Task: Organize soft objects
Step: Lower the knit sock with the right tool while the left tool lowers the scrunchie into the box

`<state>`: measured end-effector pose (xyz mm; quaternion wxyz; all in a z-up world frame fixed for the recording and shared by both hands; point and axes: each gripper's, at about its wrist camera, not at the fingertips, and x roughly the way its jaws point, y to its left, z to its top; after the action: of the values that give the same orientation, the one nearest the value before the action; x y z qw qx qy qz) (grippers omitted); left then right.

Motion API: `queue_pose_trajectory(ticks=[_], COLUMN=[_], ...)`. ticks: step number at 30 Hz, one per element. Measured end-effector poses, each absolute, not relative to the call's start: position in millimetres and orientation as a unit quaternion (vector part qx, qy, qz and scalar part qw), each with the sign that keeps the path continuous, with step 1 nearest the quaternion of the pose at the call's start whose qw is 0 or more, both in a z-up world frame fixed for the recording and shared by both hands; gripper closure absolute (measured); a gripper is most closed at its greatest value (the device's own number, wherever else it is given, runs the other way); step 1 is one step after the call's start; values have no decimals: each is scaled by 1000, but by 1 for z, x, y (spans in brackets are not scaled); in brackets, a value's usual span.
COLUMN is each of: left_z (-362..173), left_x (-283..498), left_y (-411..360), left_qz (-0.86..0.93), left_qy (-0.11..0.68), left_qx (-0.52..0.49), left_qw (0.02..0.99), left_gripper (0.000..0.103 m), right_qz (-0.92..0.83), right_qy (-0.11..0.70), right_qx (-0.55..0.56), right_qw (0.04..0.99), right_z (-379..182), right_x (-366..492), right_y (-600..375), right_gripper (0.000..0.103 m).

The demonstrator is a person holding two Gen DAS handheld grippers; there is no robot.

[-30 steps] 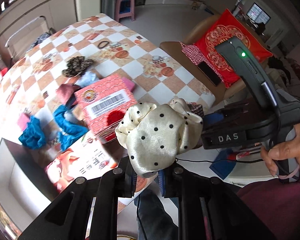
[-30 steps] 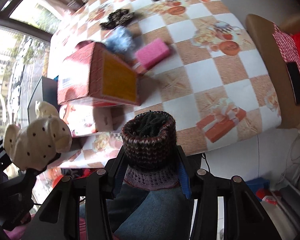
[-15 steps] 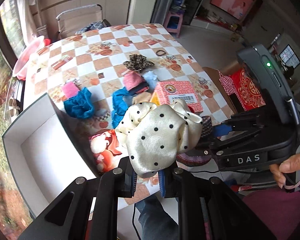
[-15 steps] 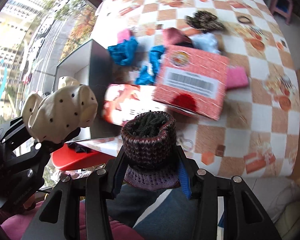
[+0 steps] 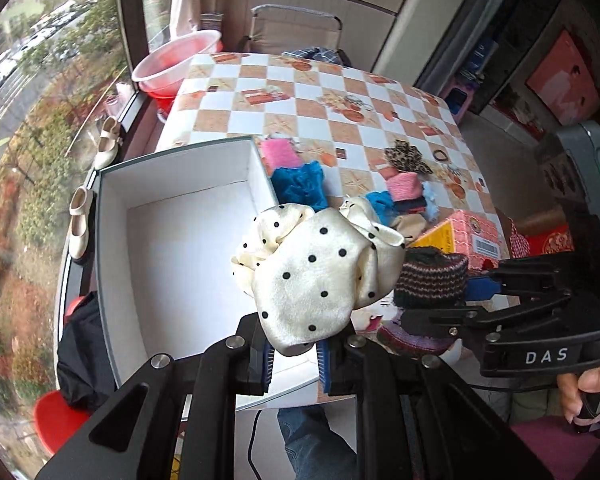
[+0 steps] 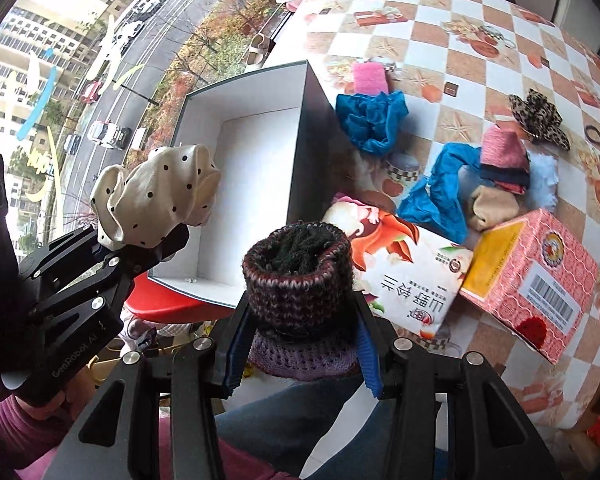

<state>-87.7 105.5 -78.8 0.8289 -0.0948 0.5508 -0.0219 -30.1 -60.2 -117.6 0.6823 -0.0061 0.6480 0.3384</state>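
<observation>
My left gripper [image 5: 296, 354] is shut on a cream polka-dot scrunchie [image 5: 316, 272], held in the air above the near right corner of an open white box [image 5: 180, 248]. The scrunchie also shows in the right wrist view [image 6: 156, 196]. My right gripper [image 6: 300, 352] is shut on a dark striped knitted roll [image 6: 298, 280], held near the table's front edge, right of the box [image 6: 252, 160]. The roll also shows in the left wrist view [image 5: 432, 280]. More soft things lie on the checkered table [image 5: 320, 120]: blue cloths [image 6: 370, 120], a pink knit roll [image 6: 502, 148], a leopard scrunchie [image 6: 538, 116].
A pink carton [image 6: 536, 280] and a printed white packet [image 6: 400, 268] lie right of the box. A pink sponge [image 6: 370, 78] and a black hair tie [image 6: 594, 134] sit on the table. A red basin [image 5: 176, 62] stands at the far corner, a window to the left.
Both grippers swung left with their loads still held. The white box now lies under and ahead of the left gripper; the pink carton has shifted to the right.
</observation>
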Motion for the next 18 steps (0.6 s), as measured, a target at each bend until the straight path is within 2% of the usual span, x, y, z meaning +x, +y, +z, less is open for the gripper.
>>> queue_pose_trajectory(ticks=[7, 18], left_z=[-98, -125], left_x=[-101, -111], left_y=[149, 176], left_qz=[45, 95], left_qy=[559, 573], left_qx=[-127, -164], left_qw=[818, 797], left_gripper=[84, 84], right_qz=[357, 394], right_qy=[647, 649], right_qx=[-39, -90], right_qw=[673, 645], right_z=[-120, -129], right_x=[-27, -36], right_y=[-28, 19], right_gripper=[55, 55])
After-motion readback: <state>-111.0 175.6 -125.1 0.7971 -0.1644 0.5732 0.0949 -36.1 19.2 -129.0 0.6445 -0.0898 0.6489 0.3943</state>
